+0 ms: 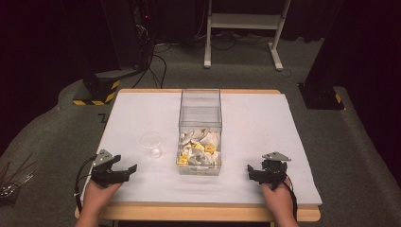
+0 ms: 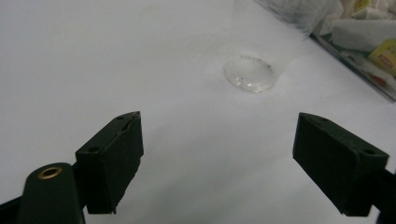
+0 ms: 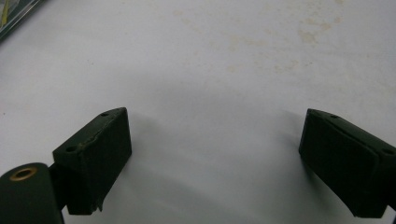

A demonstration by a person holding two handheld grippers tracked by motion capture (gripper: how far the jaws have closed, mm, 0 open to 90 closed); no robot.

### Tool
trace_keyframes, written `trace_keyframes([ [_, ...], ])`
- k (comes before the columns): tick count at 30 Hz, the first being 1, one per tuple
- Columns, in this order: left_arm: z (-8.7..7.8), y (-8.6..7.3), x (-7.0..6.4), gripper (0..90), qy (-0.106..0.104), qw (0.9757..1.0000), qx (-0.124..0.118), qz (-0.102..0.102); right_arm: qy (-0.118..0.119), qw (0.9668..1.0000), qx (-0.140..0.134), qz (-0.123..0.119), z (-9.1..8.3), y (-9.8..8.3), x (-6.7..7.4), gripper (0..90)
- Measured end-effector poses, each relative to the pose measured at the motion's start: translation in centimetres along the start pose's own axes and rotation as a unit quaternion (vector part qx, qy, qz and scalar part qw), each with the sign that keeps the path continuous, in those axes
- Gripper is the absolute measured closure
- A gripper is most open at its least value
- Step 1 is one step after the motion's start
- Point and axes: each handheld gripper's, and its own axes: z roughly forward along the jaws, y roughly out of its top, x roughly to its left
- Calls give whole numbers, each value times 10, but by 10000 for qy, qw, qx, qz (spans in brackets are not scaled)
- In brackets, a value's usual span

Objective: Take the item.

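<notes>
Left tongs [image 1: 124, 170] resting at the near left of the white counter [image 1: 255, 123], jaws spread wide and grasping nothing; in the left gripper view [image 2: 217, 154] aimed at the clear cup [image 2: 252, 70]. Cup [image 1: 152, 144] upright, near the left tongs, just left of the clear box [image 1: 200, 130] holding sachets [image 1: 198, 151]. Right tongs [image 1: 254, 172] at the near right, likewise released [image 3: 215, 158], well apart from the box

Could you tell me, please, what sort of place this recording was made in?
Probably a lab or recording workspace: a white-covered wooden table stands on grey carpet, black curtains hang around it, cables trail behind, and a black-and-yellow striped equipment base sits nearby.
</notes>
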Motion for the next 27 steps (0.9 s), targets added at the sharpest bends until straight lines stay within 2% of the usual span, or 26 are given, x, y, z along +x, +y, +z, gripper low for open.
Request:
trace_keyframes([
  [2,-1,2,-2,168,-11,10000,-7,3,2,10000,0,1,0,0,0,92],
  [3,-2,4,-4,168,46,9999,9,100,3,10000,4,15,0,0,0,92],
  [6,-4,6,-7,171,64,9999,24,158,6,10000,4,13,0,0,0,91],
  [12,-9,9,-11,175,-3,9999,-44,104,1,10000,2,0,0,0,0,91],
  [18,-10,14,-16,182,-88,9999,-59,132,2,10000,4,11,0,0,0,91],
  [21,-9,15,-18,183,-44,9998,-89,192,3,10000,5,11,0,0,0,91],
  [22,-8,15,-19,183,-58,9998,-81,152,3,10000,6,12,0,0,0,91],
  [27,-8,17,-23,183,-83,9997,-54,210,-1,10000,6,8,0,0,0,91],
])
